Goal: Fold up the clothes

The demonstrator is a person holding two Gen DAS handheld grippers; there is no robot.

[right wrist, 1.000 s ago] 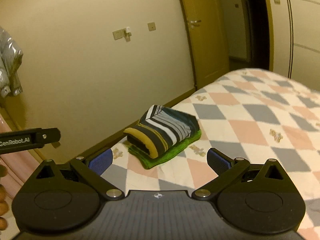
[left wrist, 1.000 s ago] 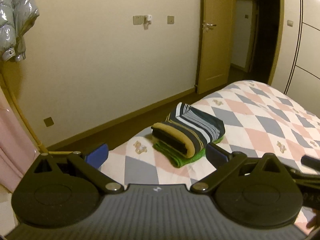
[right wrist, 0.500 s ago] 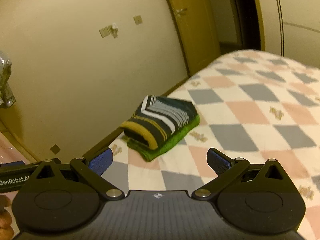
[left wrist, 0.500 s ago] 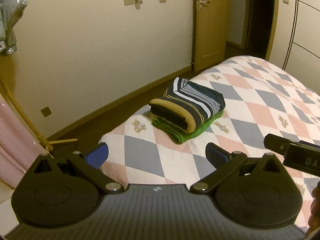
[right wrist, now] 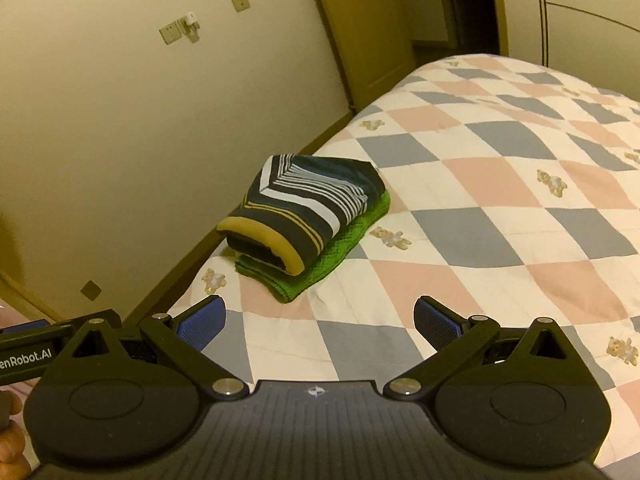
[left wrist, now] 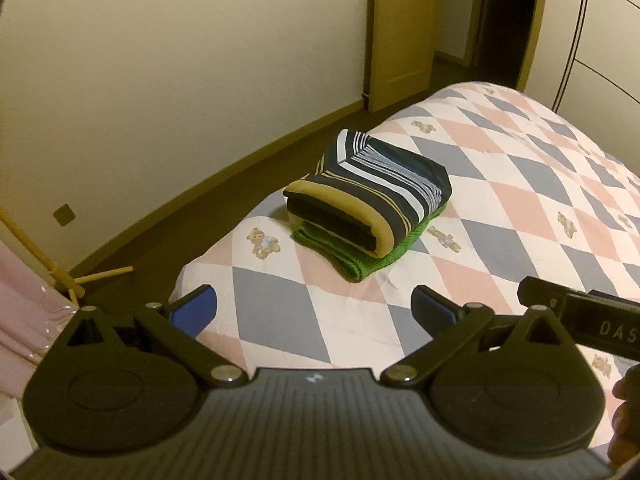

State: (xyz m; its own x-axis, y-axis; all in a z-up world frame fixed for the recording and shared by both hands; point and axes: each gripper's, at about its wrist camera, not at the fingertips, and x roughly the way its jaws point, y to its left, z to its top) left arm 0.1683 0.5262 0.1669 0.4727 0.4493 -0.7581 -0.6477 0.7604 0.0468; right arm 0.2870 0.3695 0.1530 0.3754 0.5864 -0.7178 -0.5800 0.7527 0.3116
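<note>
A folded dark striped garment with a mustard band (left wrist: 372, 196) (right wrist: 308, 204) lies on top of a folded green garment (left wrist: 360, 262) (right wrist: 320, 268), stacked near the corner of the bed. My left gripper (left wrist: 314, 312) is open and empty, held back from the stack above the quilt. My right gripper (right wrist: 318, 322) is also open and empty, a similar distance short of the stack. The right gripper's body (left wrist: 592, 320) shows at the right edge of the left wrist view.
The bed's pink, grey and white checked quilt (left wrist: 520, 200) (right wrist: 500, 200) stretches to the right. A cream wall (left wrist: 160, 80) and dark floor strip lie left of the bed. A wooden door (left wrist: 400, 28) stands behind, wardrobe panels (left wrist: 600, 40) at the far right. Pink fabric (left wrist: 20, 312) hangs at left.
Both grippers have risen and drawn back from the stack, tilting down toward the bed; the folded clothes have not moved. Both stay open.
</note>
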